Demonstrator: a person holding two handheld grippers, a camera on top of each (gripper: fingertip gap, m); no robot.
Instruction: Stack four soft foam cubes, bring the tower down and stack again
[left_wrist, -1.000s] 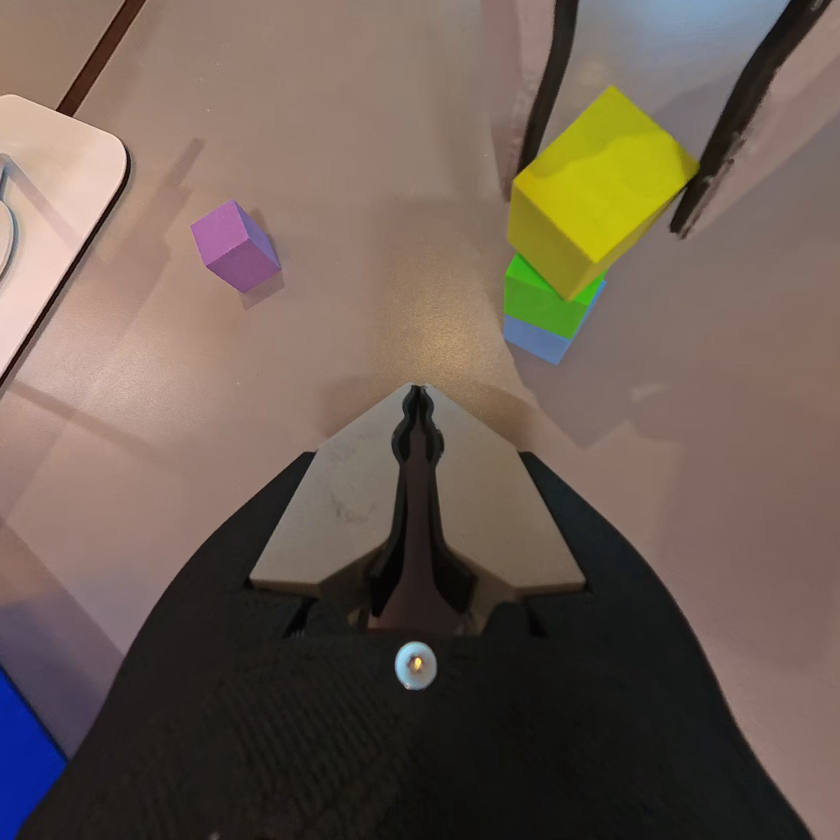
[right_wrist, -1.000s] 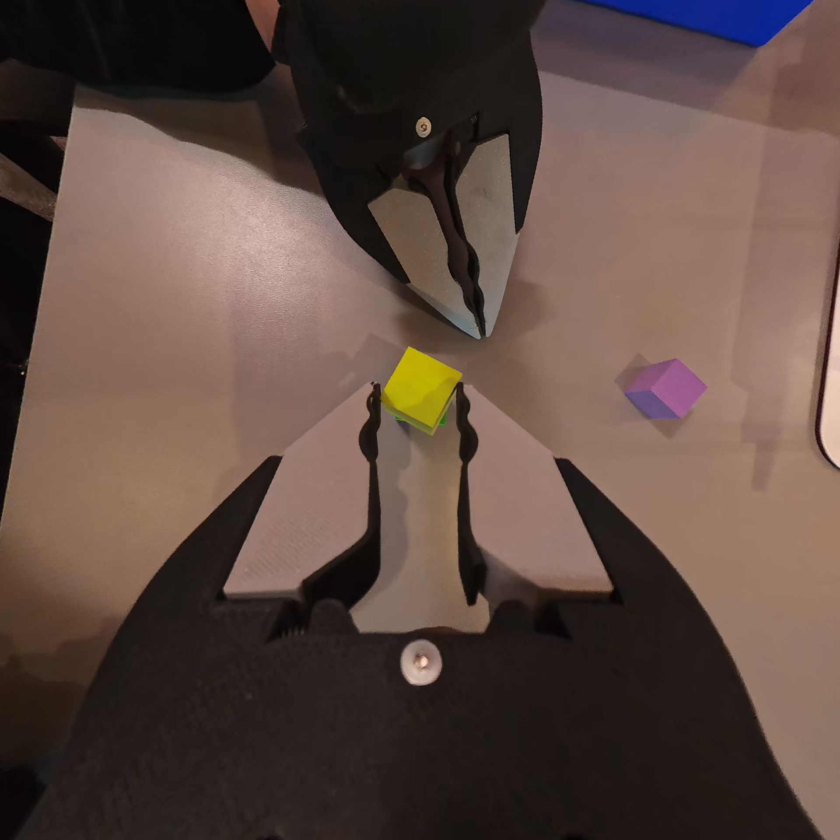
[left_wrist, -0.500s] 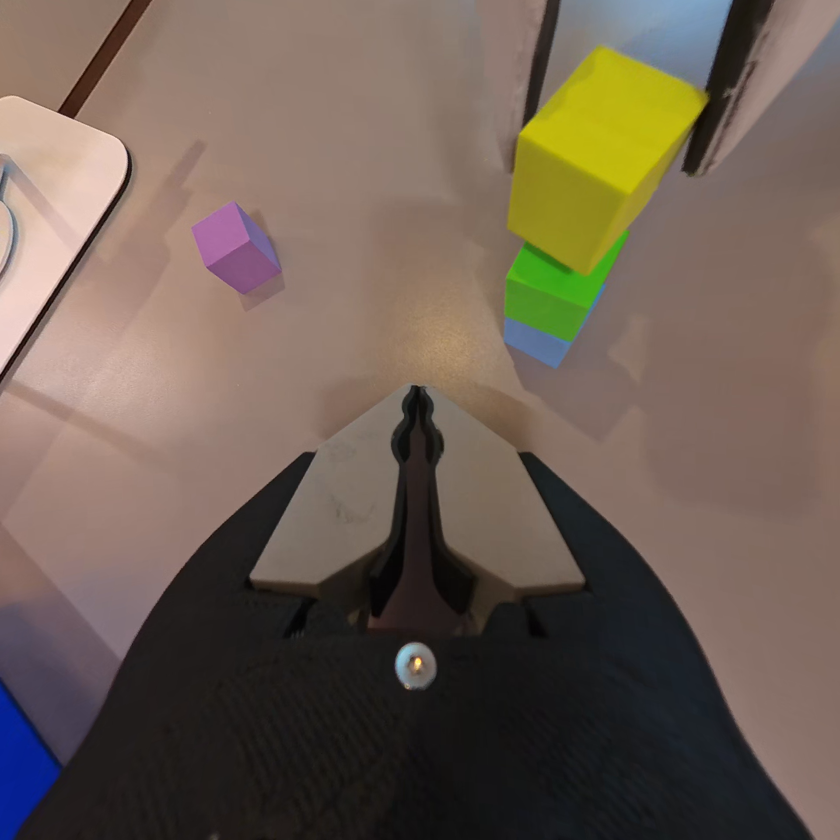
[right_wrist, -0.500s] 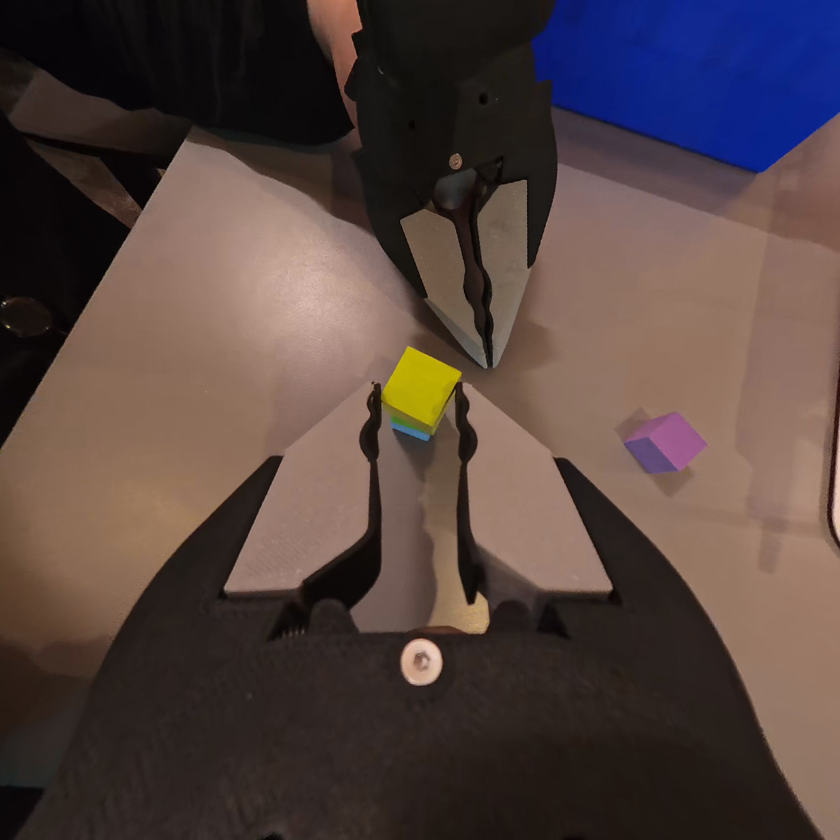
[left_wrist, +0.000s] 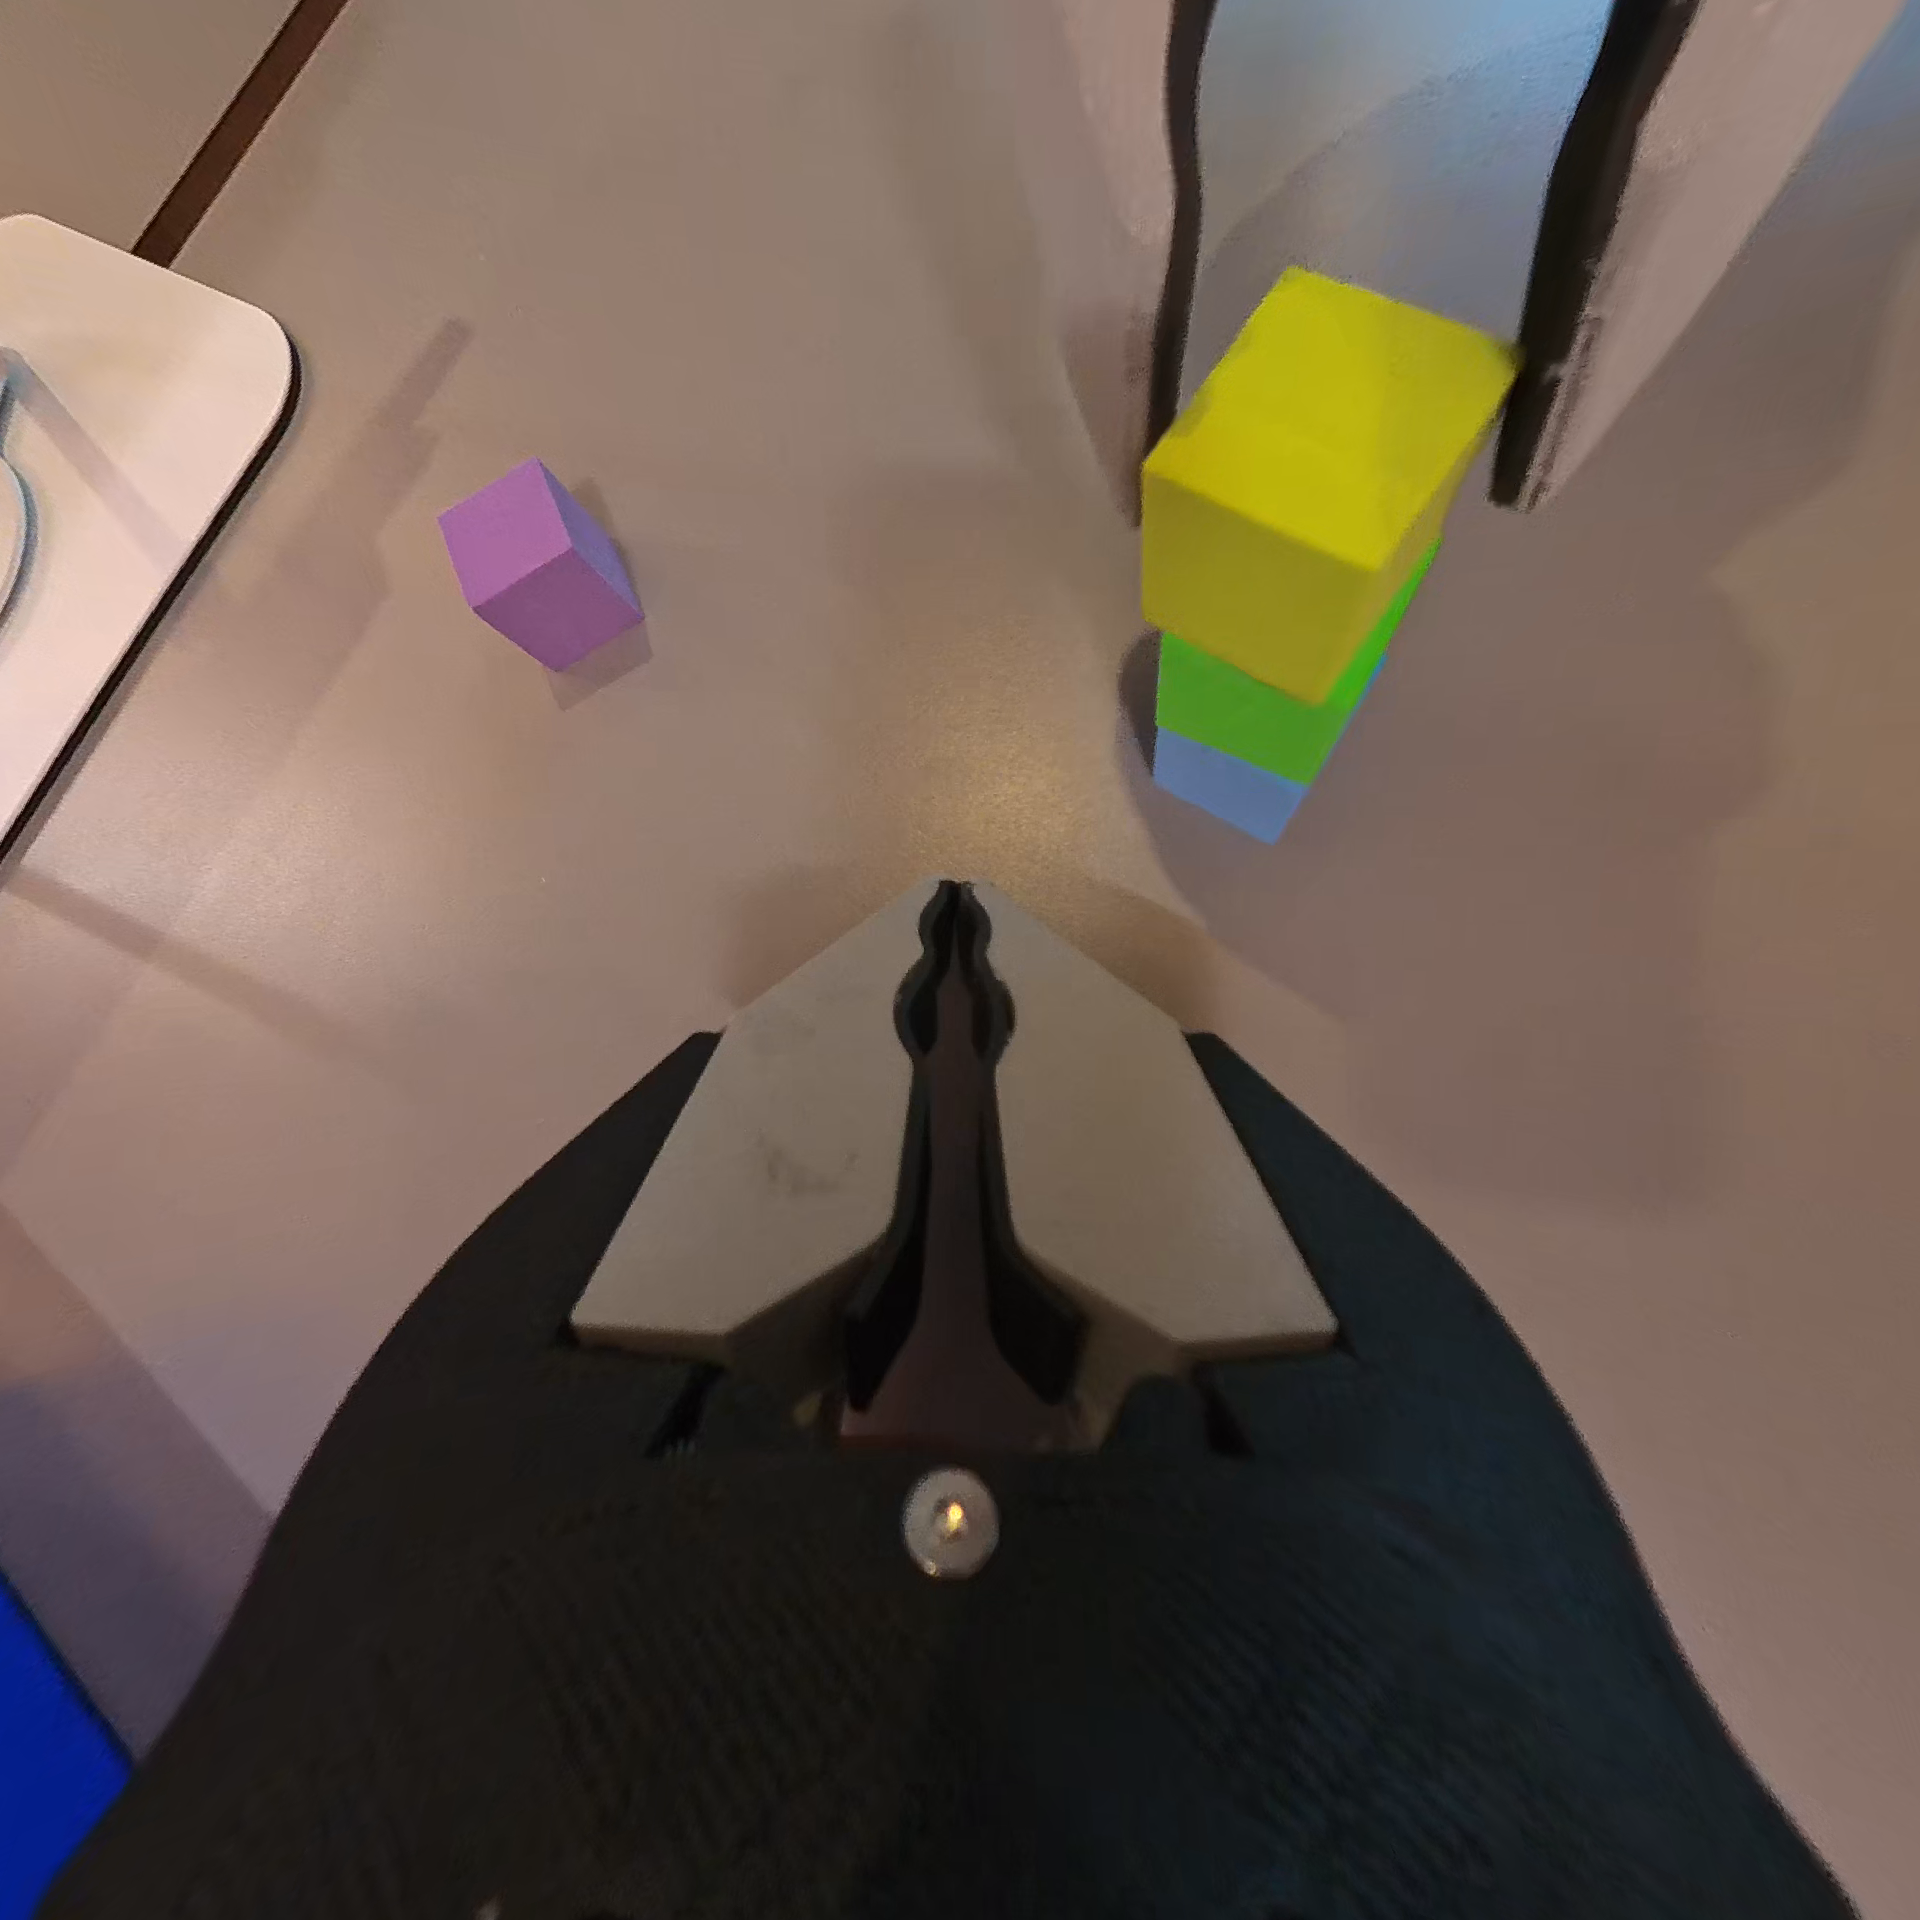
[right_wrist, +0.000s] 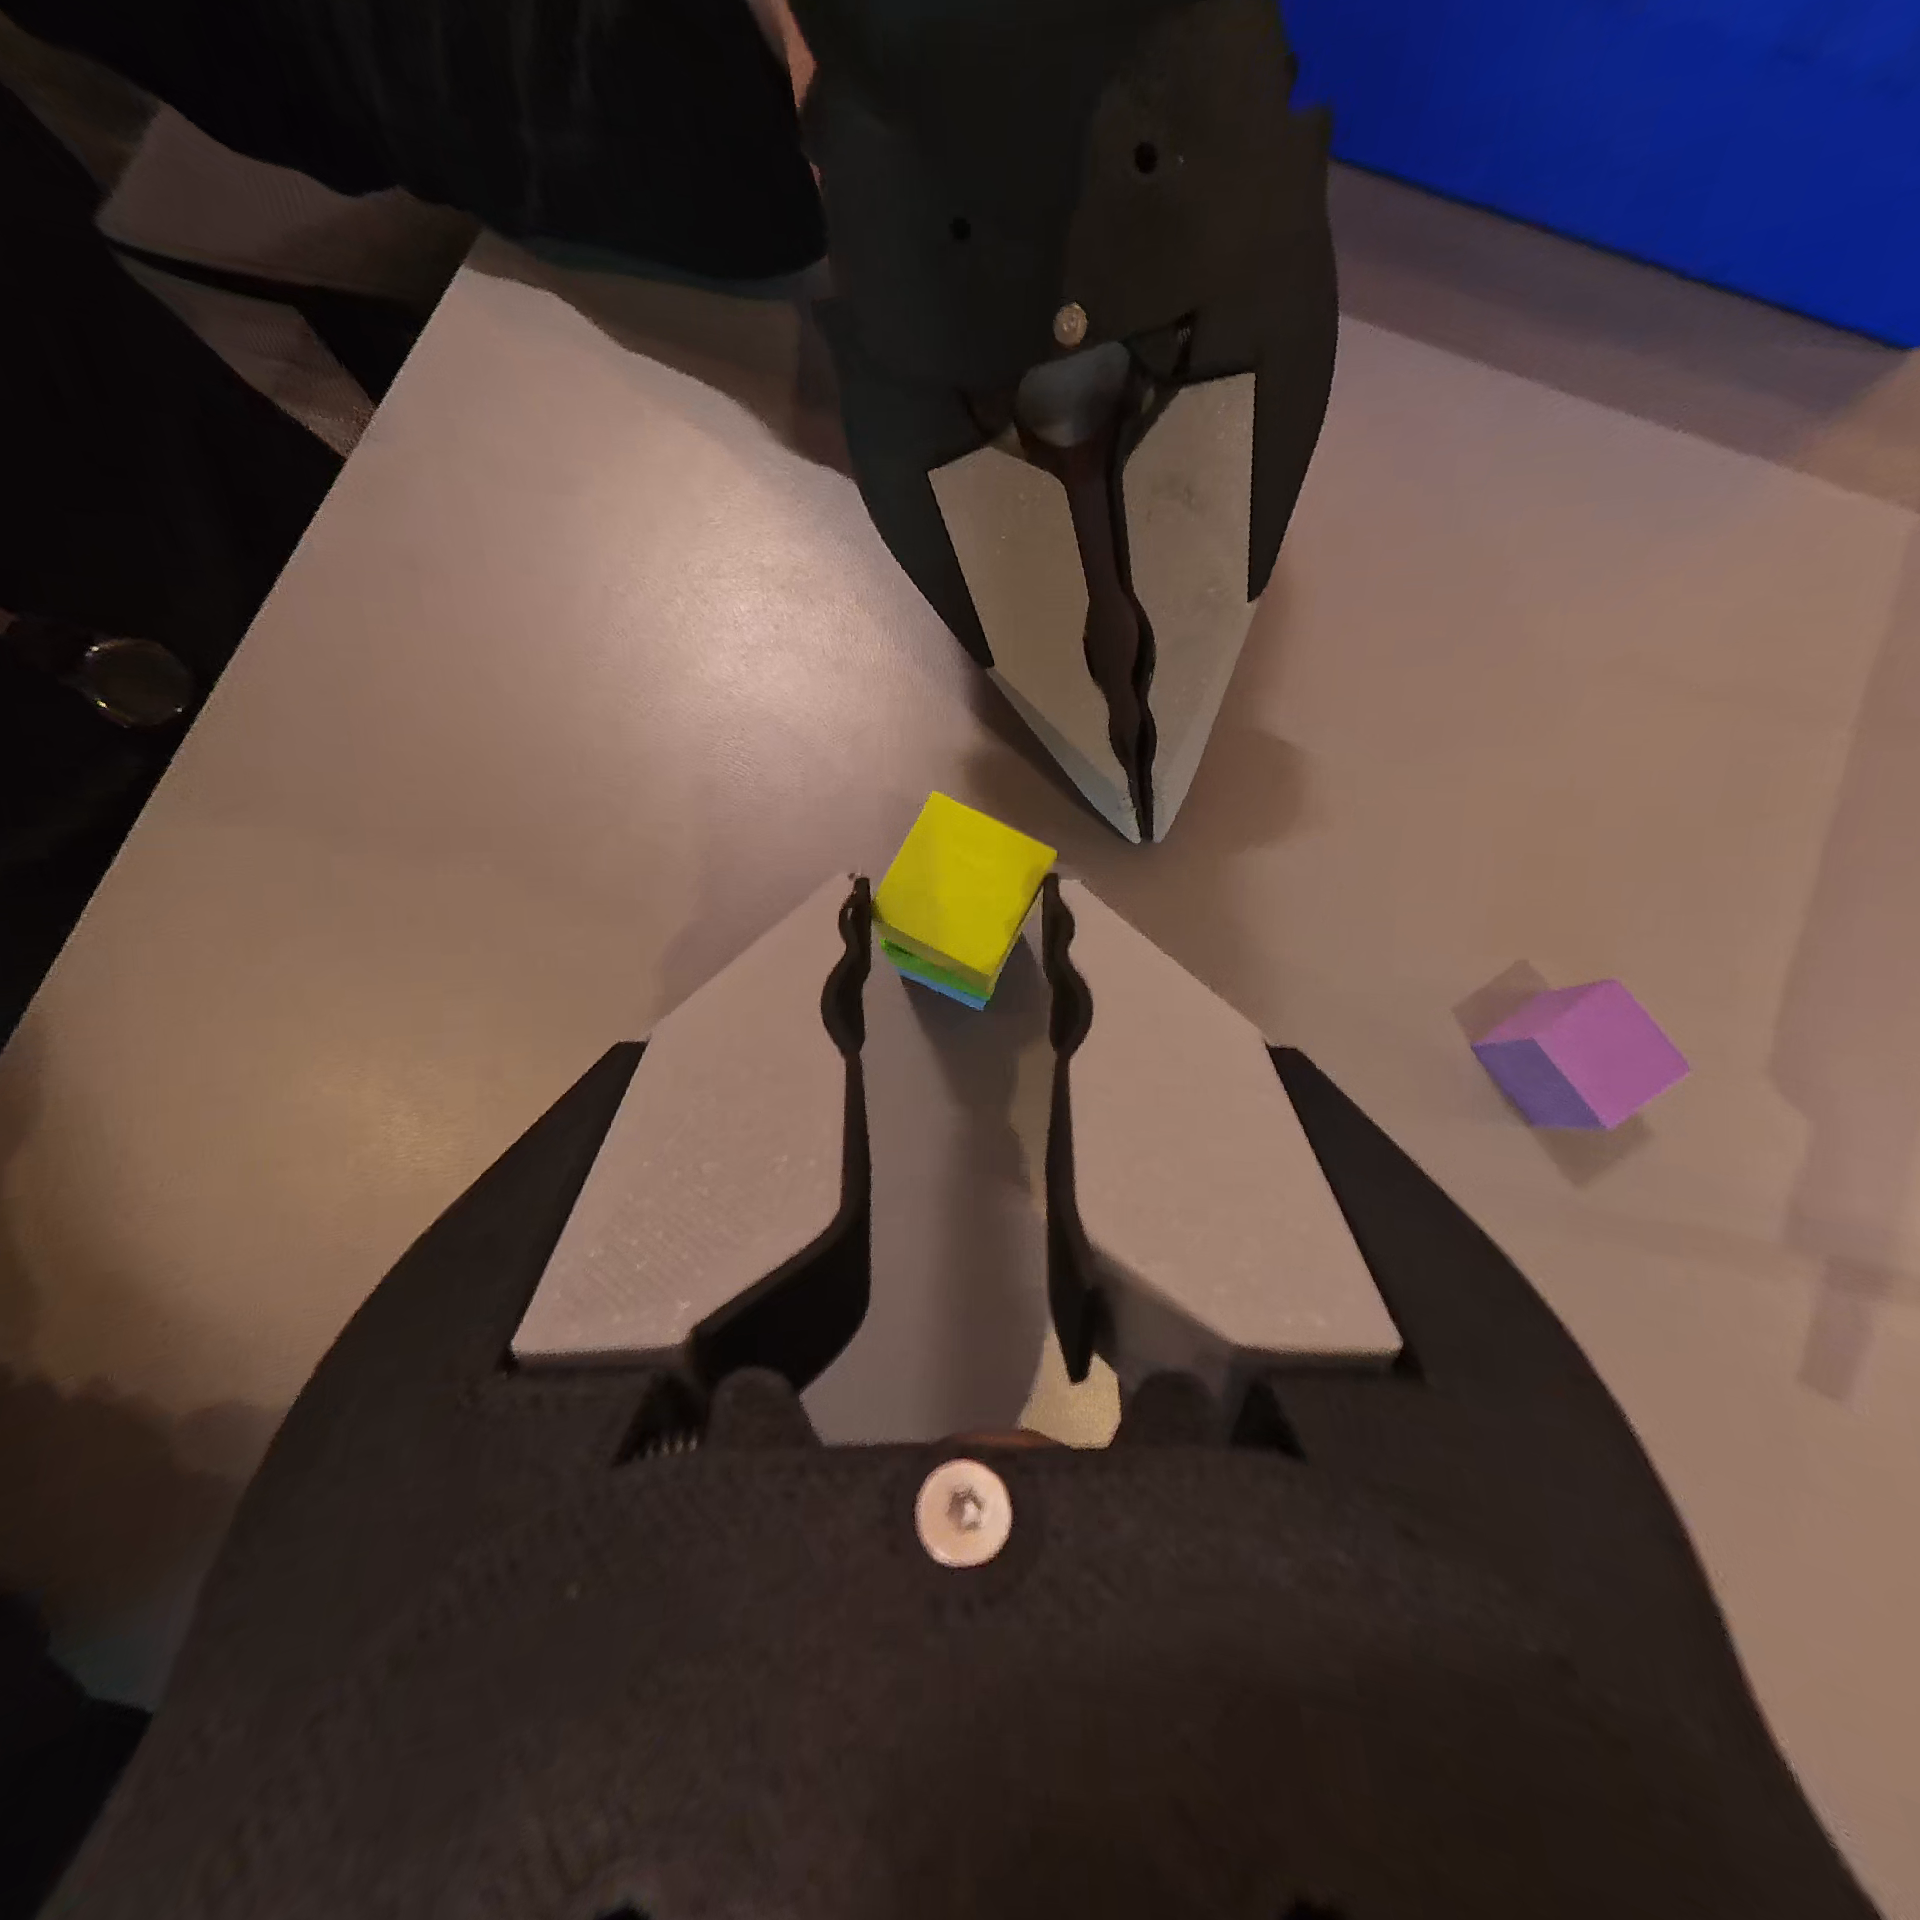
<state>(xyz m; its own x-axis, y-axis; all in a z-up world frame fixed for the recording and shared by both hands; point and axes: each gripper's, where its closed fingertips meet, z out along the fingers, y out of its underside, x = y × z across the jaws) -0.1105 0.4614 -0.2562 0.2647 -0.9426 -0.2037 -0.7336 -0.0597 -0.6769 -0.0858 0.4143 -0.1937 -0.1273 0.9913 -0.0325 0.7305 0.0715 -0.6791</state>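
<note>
A yellow cube (right_wrist: 961, 883) sits on a green cube (left_wrist: 1242, 717), which sits on a light blue cube (left_wrist: 1226, 795), forming a stack of three on the grey table (right_wrist: 520, 727). My right gripper (right_wrist: 952, 904) is closed around the yellow cube, with its fingers (left_wrist: 1558, 260) on either side of it. The yellow cube is turned slightly relative to the green one. A purple cube (left_wrist: 540, 566) lies alone on the table, also seen in the right wrist view (right_wrist: 1579, 1055). My left gripper (left_wrist: 948, 888) is shut and empty, its tip near the stack (right_wrist: 1138, 831).
A white rounded board (left_wrist: 125, 416) lies at the left edge of the left wrist view. A blue surface (right_wrist: 1621, 135) stands beyond the table. A person's dark clothing (right_wrist: 468, 104) is at the table's far side. Tip to tip, the grippers are about 8 cm apart.
The right gripper has brought the yellow cube down from a tilted hold above the stack until it sits level on the green cube. The left gripper has stayed still and shut.
</note>
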